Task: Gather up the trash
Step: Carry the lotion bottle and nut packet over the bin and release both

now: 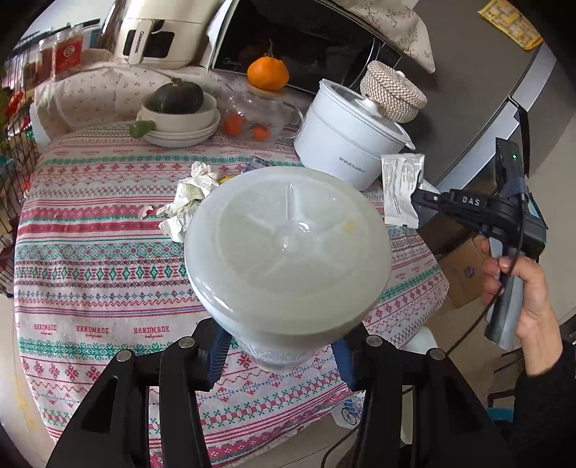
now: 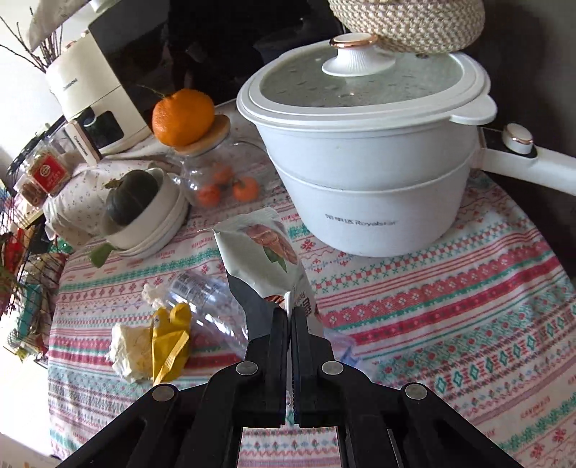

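Note:
My left gripper (image 1: 284, 349) is shut on a white lidded plastic container (image 1: 288, 248), held above the patterned tablecloth (image 1: 90, 259). My right gripper (image 2: 289, 316) is shut on a white snack wrapper (image 2: 262, 252) and holds it up above the table. In the left wrist view the wrapper (image 1: 401, 187) hangs from the right gripper (image 1: 421, 196) just right of the container. Crumpled tissues (image 1: 190, 198) lie behind the container. In the right wrist view a crushed clear bottle (image 2: 212, 306), a yellow wrapper (image 2: 169, 342) and a tissue wad (image 2: 126, 349) lie left of the right gripper.
A white Royalstar pot (image 2: 360, 180) stands at the back right with a woven basket (image 1: 392, 91) behind it. Stacked bowls holding a green squash (image 1: 178, 97), a glass jar with an orange (image 1: 268, 73) on top, an air fryer (image 1: 158, 32) and a microwave (image 1: 306, 39) line the back.

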`<action>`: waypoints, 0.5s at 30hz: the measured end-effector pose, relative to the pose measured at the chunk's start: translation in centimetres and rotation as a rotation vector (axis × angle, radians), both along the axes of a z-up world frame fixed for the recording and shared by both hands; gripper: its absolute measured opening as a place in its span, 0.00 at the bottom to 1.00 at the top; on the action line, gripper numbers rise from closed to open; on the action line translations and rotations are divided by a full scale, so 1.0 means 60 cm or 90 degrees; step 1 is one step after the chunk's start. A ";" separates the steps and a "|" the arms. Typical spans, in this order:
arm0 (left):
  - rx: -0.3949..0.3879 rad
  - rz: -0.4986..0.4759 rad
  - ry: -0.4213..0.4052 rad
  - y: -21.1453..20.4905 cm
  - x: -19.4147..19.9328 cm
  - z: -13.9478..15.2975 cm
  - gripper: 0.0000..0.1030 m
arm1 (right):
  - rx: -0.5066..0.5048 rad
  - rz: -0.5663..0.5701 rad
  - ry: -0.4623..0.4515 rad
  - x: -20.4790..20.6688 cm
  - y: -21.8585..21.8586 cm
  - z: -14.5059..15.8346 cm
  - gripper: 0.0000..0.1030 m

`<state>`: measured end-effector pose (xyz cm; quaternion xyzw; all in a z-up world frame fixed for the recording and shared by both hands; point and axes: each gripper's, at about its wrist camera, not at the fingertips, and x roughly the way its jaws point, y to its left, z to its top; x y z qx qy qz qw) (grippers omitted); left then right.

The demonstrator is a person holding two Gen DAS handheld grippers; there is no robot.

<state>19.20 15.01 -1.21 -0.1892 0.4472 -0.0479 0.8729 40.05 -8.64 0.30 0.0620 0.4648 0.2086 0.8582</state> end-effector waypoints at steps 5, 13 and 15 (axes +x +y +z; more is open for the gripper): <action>0.019 -0.031 -0.011 -0.031 -0.018 0.005 0.50 | 0.007 0.009 -0.001 -0.091 -0.048 0.019 0.00; 0.020 -0.091 -0.029 -0.119 -0.037 0.005 0.50 | 0.012 -0.027 0.040 -0.231 -0.139 0.009 0.00; 0.019 -0.110 -0.034 -0.148 -0.039 0.003 0.50 | 0.018 -0.041 0.049 -0.259 -0.166 -0.003 0.00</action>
